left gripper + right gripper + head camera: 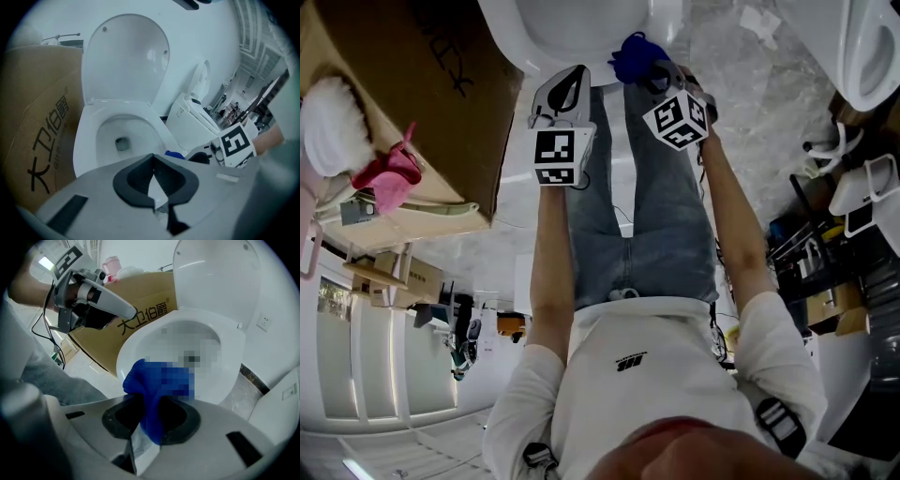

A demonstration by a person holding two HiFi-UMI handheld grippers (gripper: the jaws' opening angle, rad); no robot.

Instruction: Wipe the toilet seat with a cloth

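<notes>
Two handheld grippers reach out past the person's jeans (647, 206) towards a white toilet. The left gripper (153, 161) is nearest the left side of the bowl. Its jaws are closed tip to tip with nothing between them, and it hangs in the air just left of the other gripper. The right gripper (149, 404) has its jaws clamped on a bunched blue cloth (157, 380), which bulges out beyond the tips. The cloth sits at the near front edge of the toilet seat (232, 357); whether it presses on the seat cannot be told.

The seat is down around the open bowl (122, 136), which has a dark drain at the bottom. Behind it the lid (124, 61) stands raised against the white wall.

Just left of the toilet stands a large cardboard box (33, 131) with dark printed characters on its side. On top of the box lie a pink cloth (389, 178) and a white fluffy object (328, 122). To the right, and farther off, a second white toilet (192, 124) stands on the grey marbled floor (750, 112), its lid also up.
</notes>
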